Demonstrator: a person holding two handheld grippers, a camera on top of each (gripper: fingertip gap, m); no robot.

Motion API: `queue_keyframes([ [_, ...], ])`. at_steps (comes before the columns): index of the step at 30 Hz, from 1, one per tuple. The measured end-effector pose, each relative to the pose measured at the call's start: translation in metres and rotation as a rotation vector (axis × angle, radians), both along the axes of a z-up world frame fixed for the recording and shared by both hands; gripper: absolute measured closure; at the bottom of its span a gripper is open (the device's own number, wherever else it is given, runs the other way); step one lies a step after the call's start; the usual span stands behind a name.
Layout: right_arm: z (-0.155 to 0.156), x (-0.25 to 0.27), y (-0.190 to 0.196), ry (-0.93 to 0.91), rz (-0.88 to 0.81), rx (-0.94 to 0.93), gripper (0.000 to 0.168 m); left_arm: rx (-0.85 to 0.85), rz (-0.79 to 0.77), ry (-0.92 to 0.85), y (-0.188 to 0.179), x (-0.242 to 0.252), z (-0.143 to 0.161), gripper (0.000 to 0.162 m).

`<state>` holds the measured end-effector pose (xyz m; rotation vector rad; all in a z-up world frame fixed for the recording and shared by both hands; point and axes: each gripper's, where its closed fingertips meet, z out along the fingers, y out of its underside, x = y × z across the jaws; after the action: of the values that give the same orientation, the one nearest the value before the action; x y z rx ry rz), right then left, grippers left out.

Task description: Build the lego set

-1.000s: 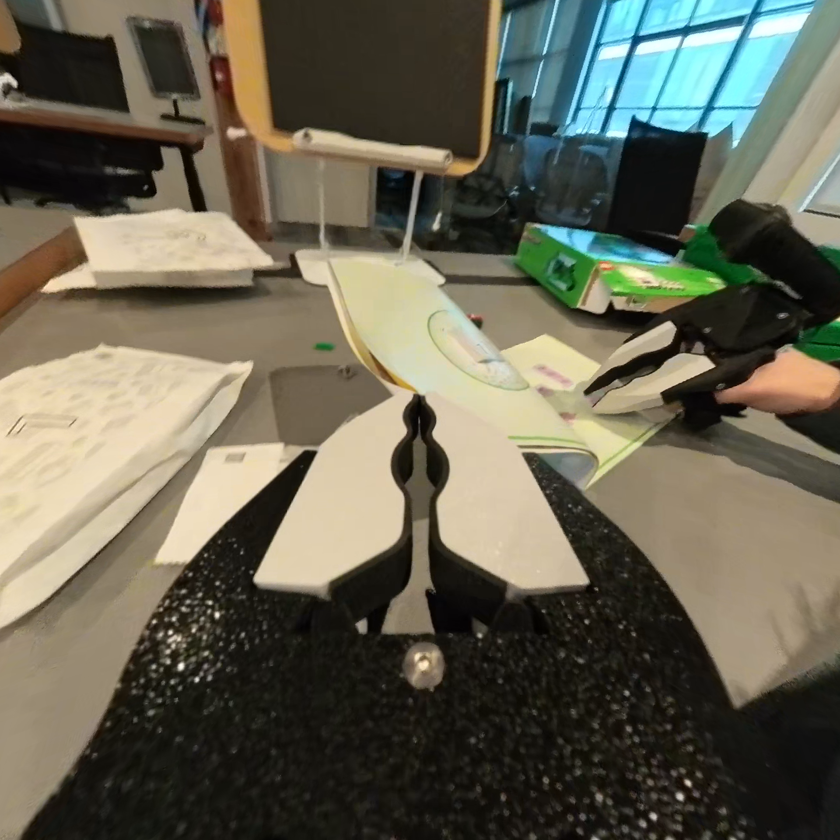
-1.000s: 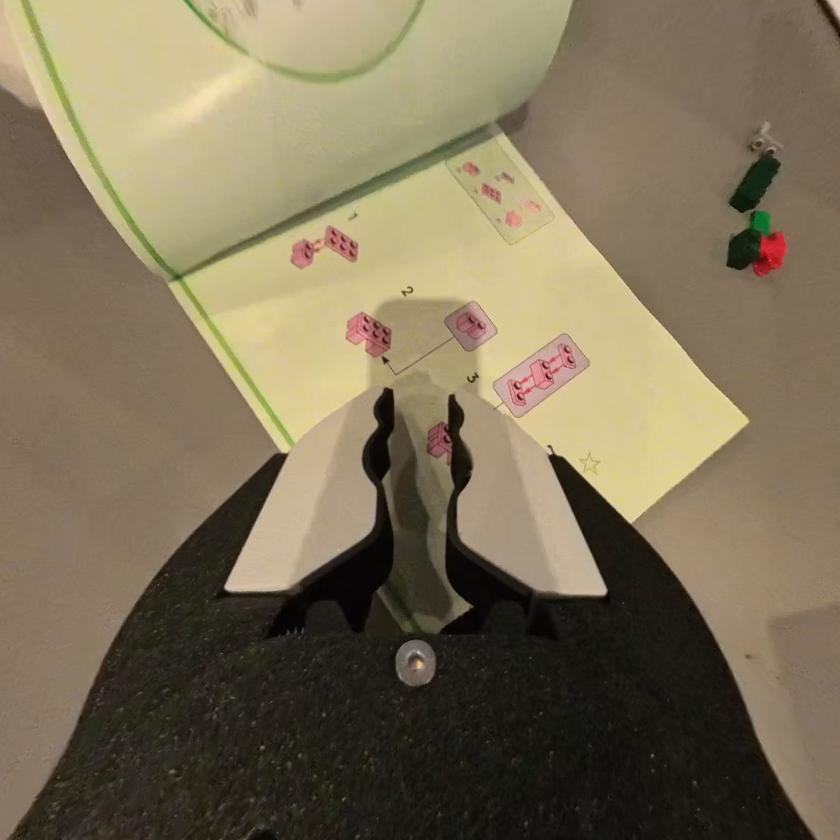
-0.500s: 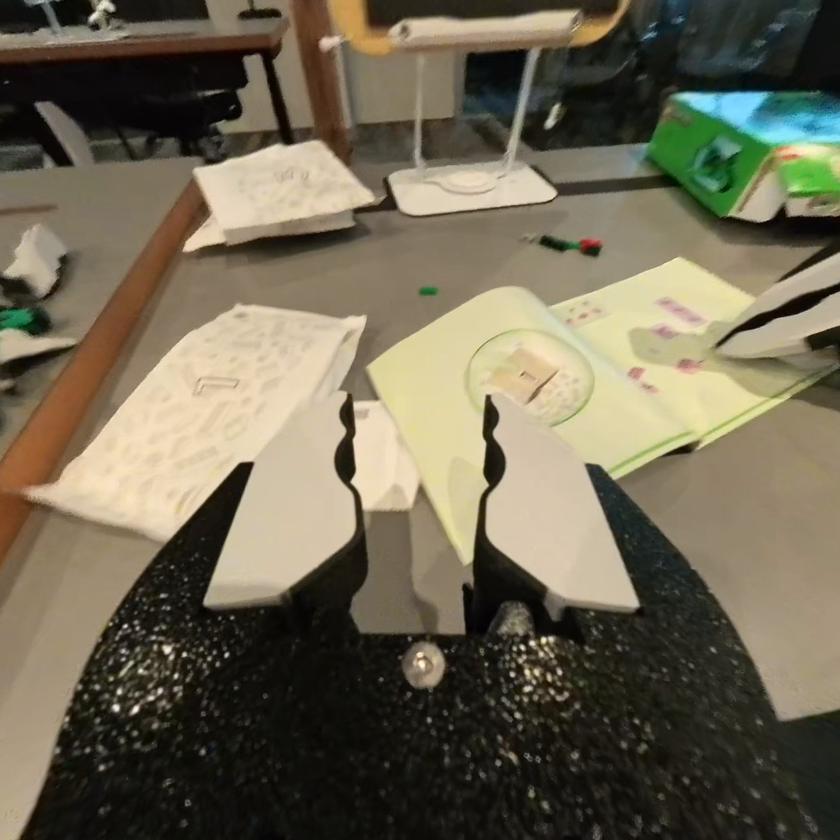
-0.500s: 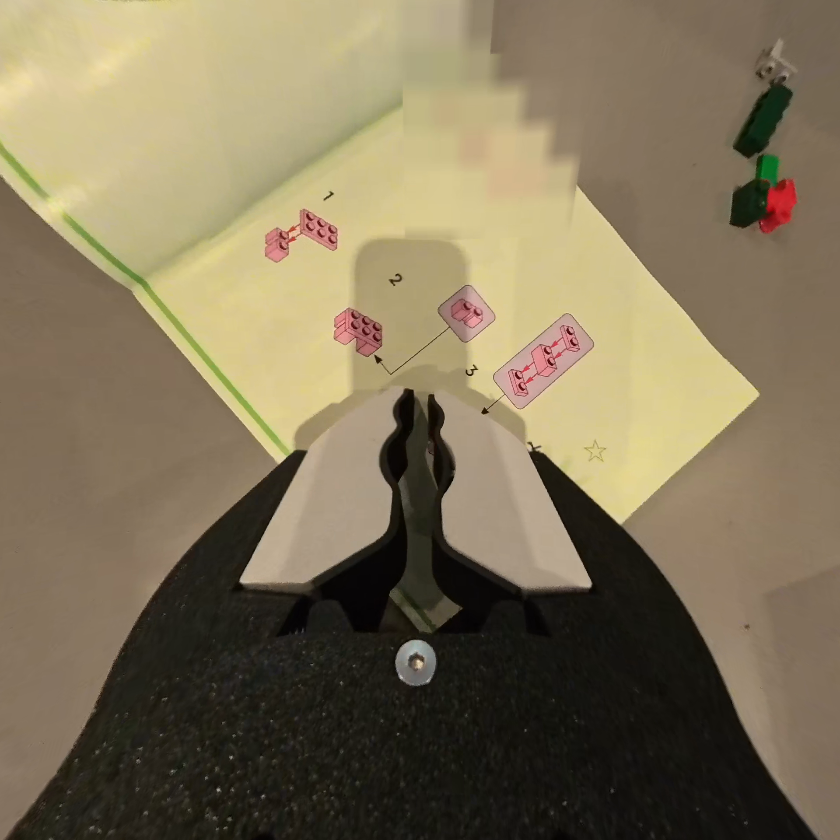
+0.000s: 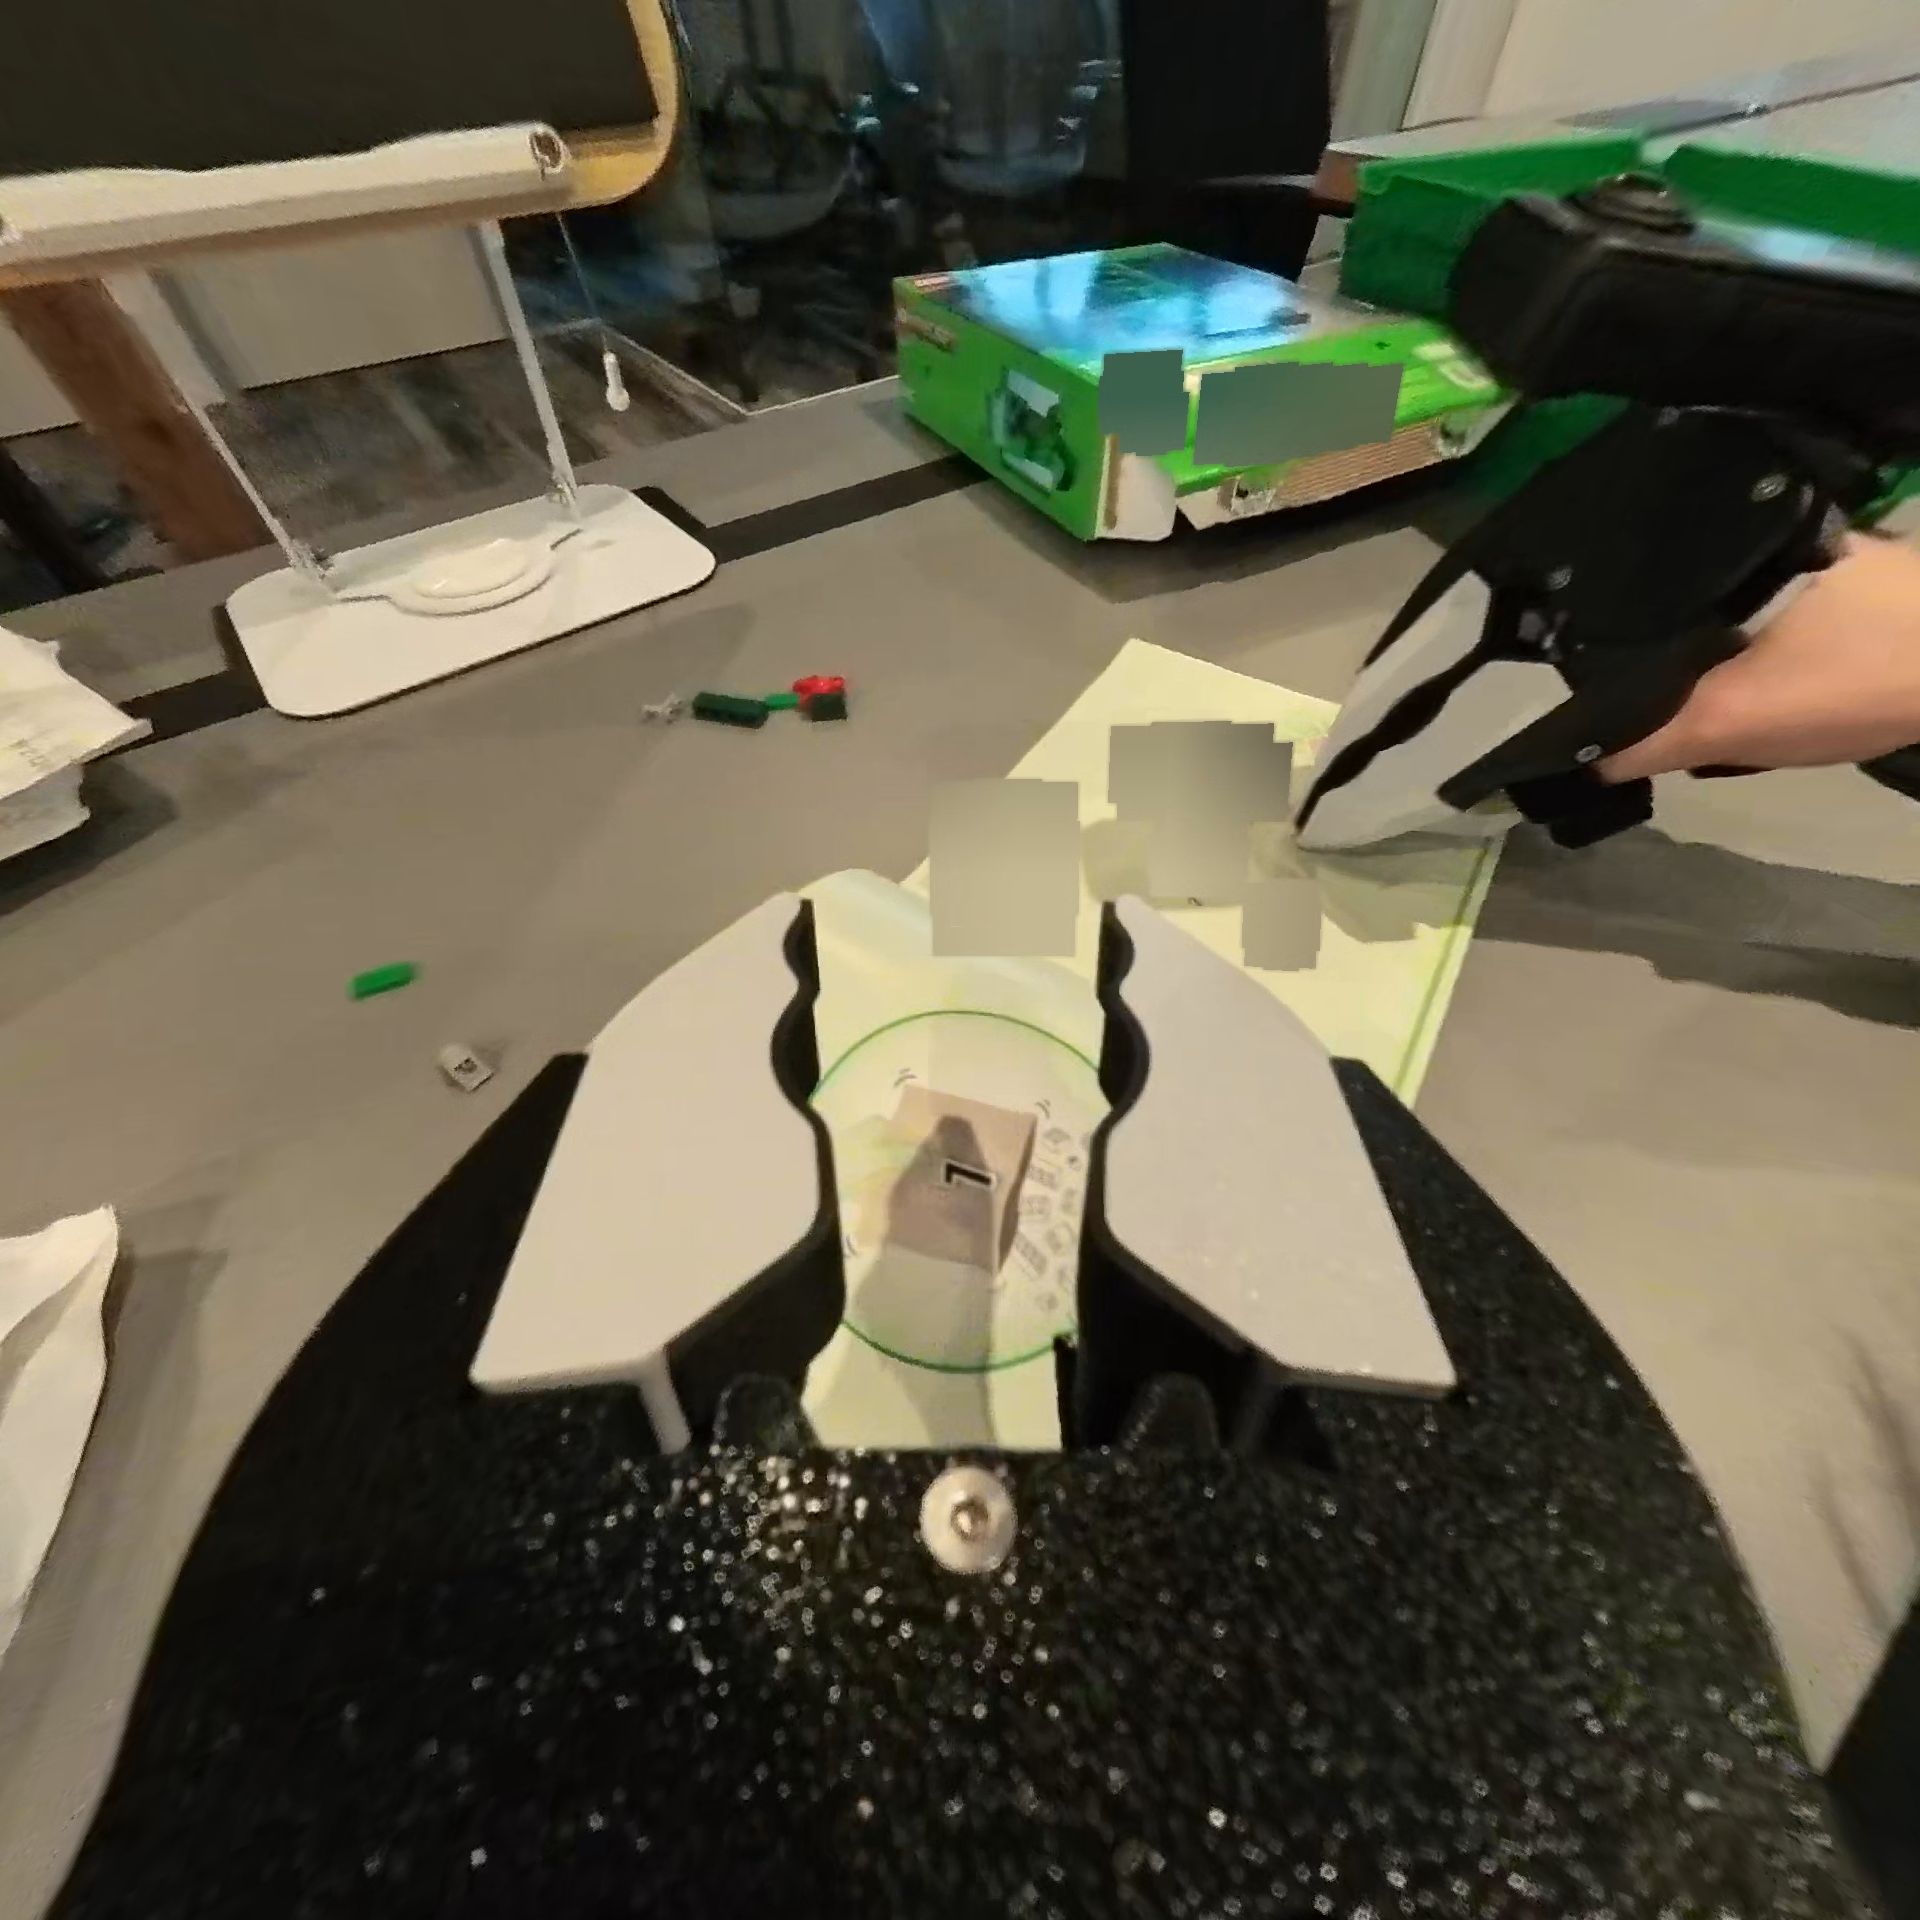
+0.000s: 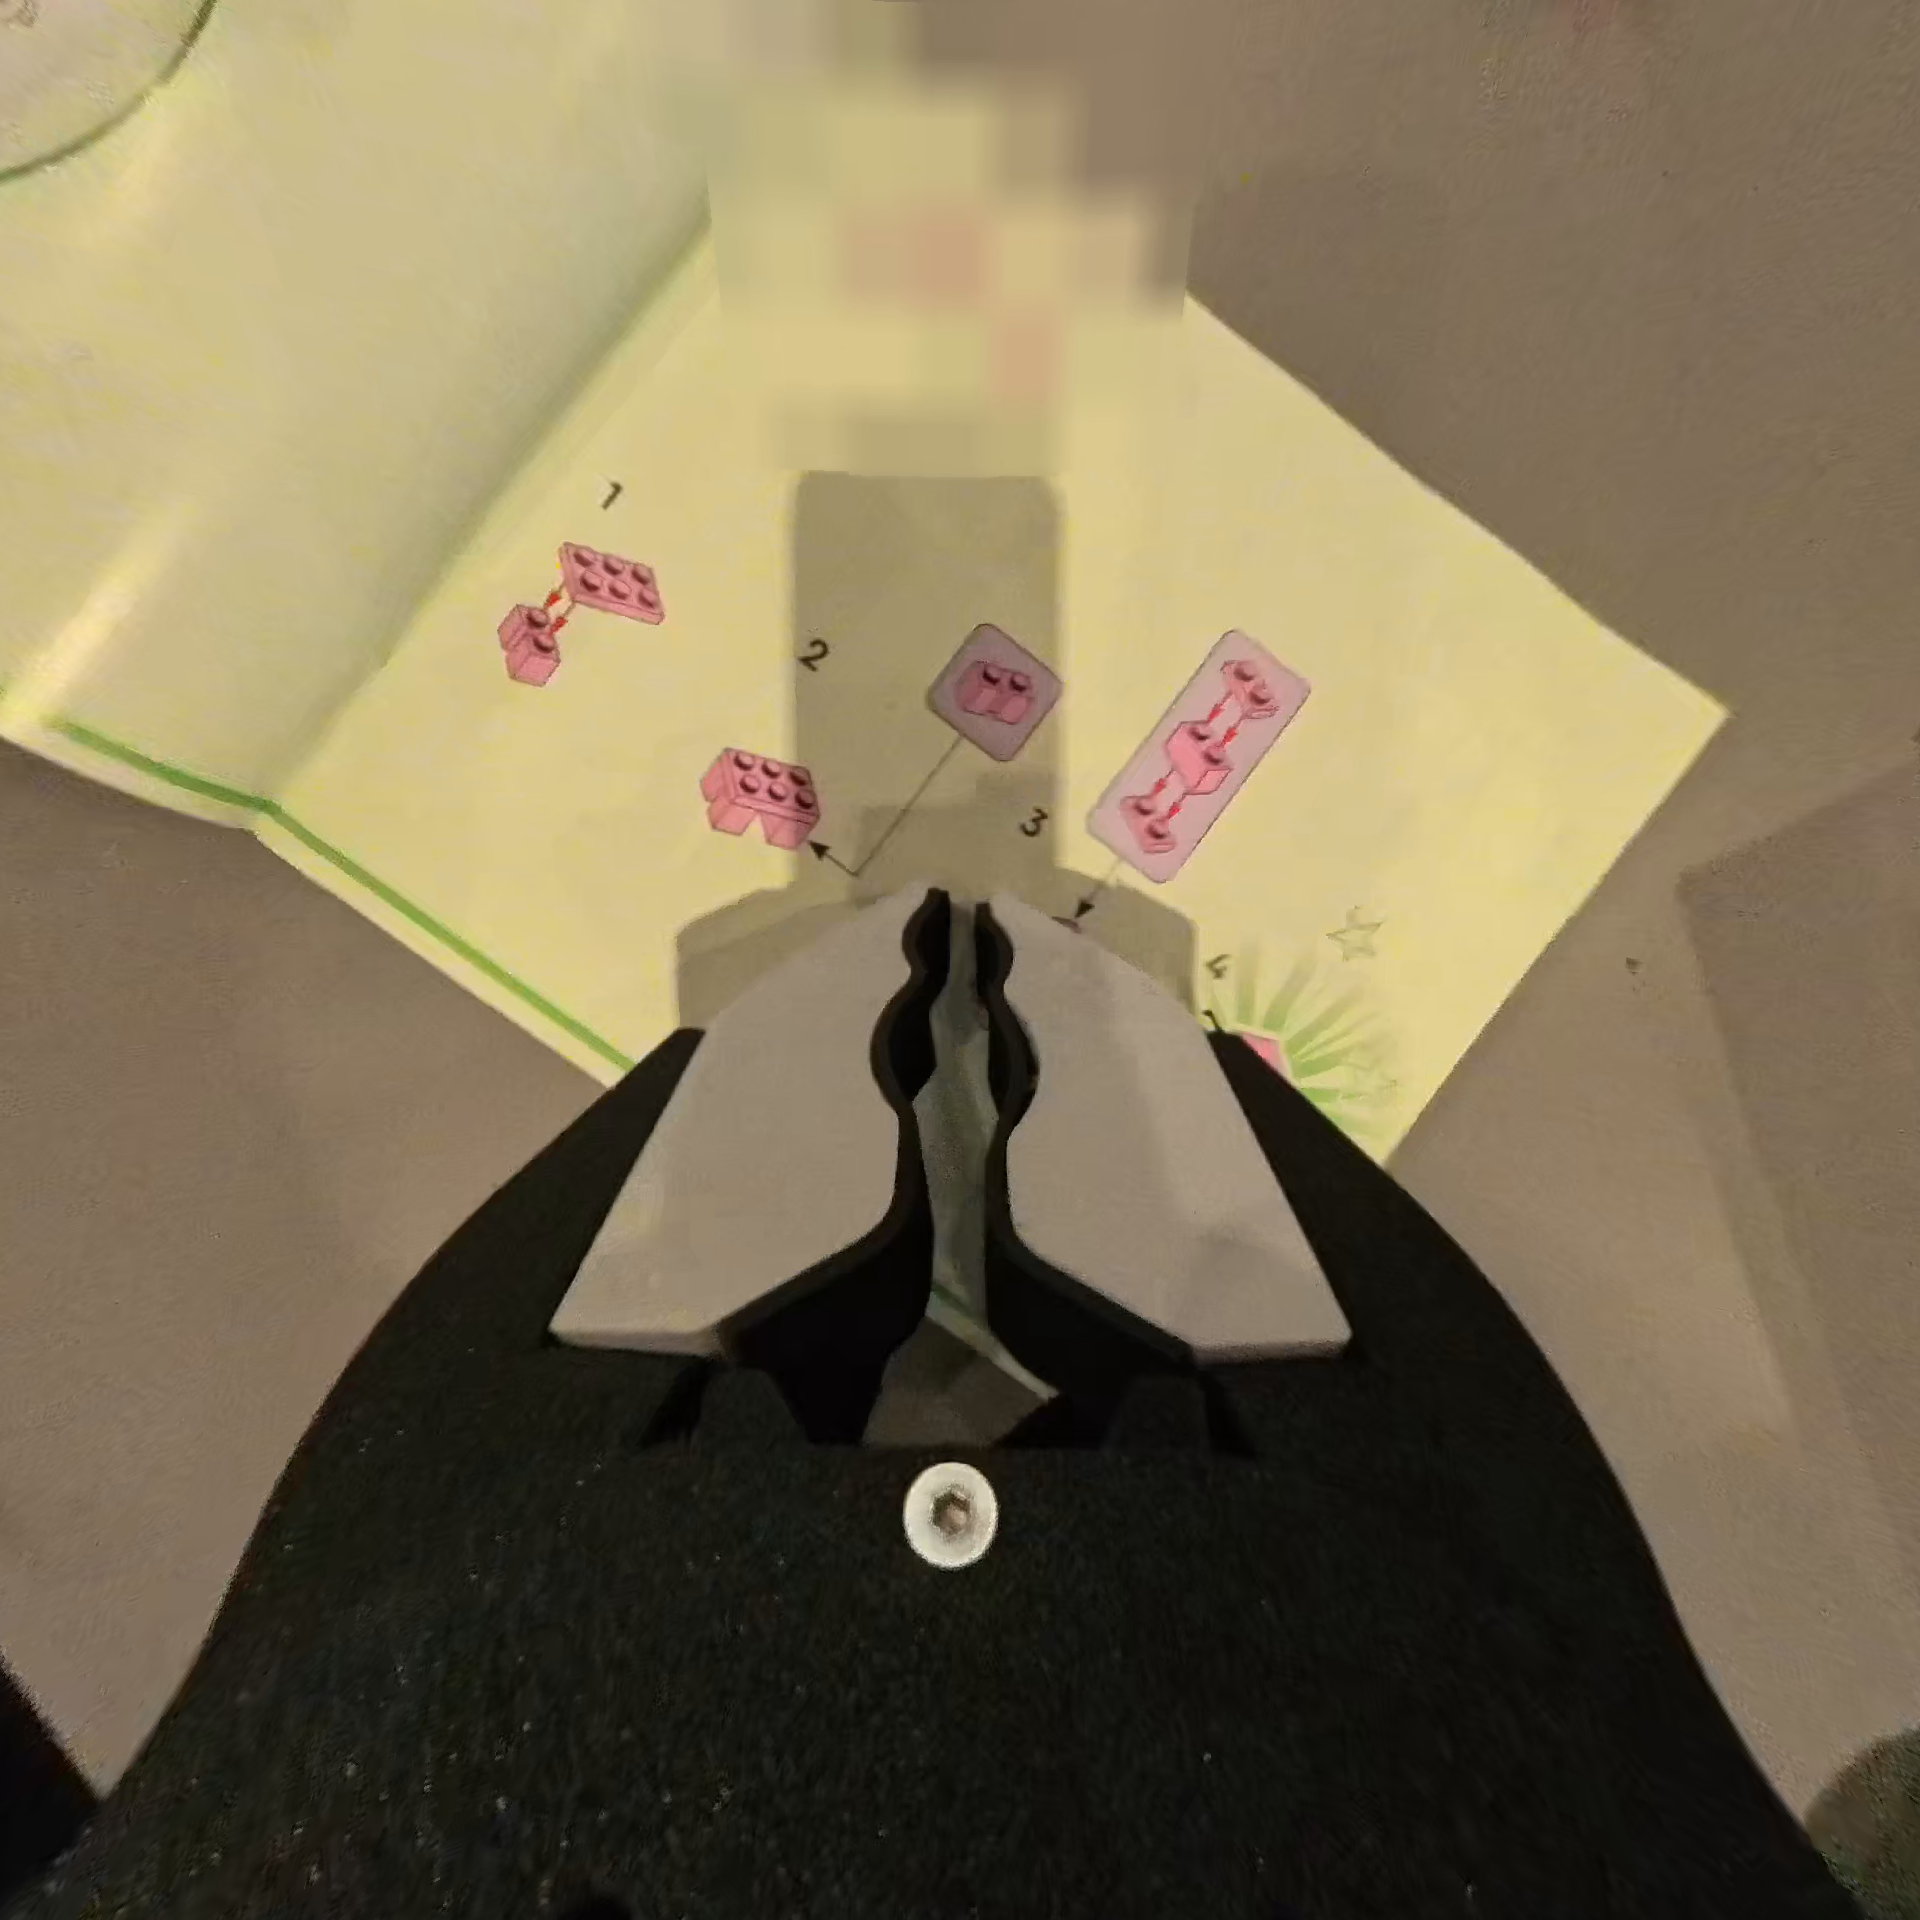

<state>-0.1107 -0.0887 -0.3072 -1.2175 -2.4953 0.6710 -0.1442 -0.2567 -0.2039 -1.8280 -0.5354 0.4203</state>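
Since a second ago your left tool (image 5: 954, 925) has spread its fingers wide and dropped the page; it now hovers empty, tilted down over the open booklet (image 5: 1184, 1018) lying flat on the grey tabletop (image 5: 623, 862). Your right tool (image 6: 961, 904) has narrowed to a slim gap, gripping nothing, tips angled down against the right page. Farther off, loose green and red bricks (image 5: 774, 707) lie near the green box (image 5: 1164, 395).

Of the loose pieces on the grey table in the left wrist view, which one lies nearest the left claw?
The small pale grey piece, just beyond the left claw, on its left. The flat bright green piece lies farther, and the dark green and red cluster farther still.
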Motion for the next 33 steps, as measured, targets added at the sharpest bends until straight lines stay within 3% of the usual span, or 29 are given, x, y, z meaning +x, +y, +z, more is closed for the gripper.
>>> queue_keyframes([
  [7,0.052,-0.069,-0.001,0.288,0.108,-0.117,0.147,0.083,0.094,-0.011,-0.024,-0.021,0.009,0.113],
  [13,0.039,-0.151,-0.023,0.274,0.112,-0.329,0.120,0.134,0.156,-0.022,-0.051,-0.032,0.009,0.114],
  [18,0.005,-0.196,-0.020,0.241,0.103,-0.132,0.124,0.178,0.182,-0.046,-0.064,-0.035,0.006,0.115],
  [25,0.011,-0.208,-0.018,0.277,0.022,-0.178,0.143,0.189,0.173,-0.065,-0.065,-0.037,0.000,0.116],
  [28,0.017,-0.218,-0.004,0.344,-0.057,-0.146,0.168,0.198,0.161,-0.066,-0.061,-0.040,0.000,0.117],
  [33,0.003,-0.226,0.009,0.297,-0.114,-0.068,0.168,0.202,0.149,-0.066,-0.057,-0.040,0.000,0.118],
])
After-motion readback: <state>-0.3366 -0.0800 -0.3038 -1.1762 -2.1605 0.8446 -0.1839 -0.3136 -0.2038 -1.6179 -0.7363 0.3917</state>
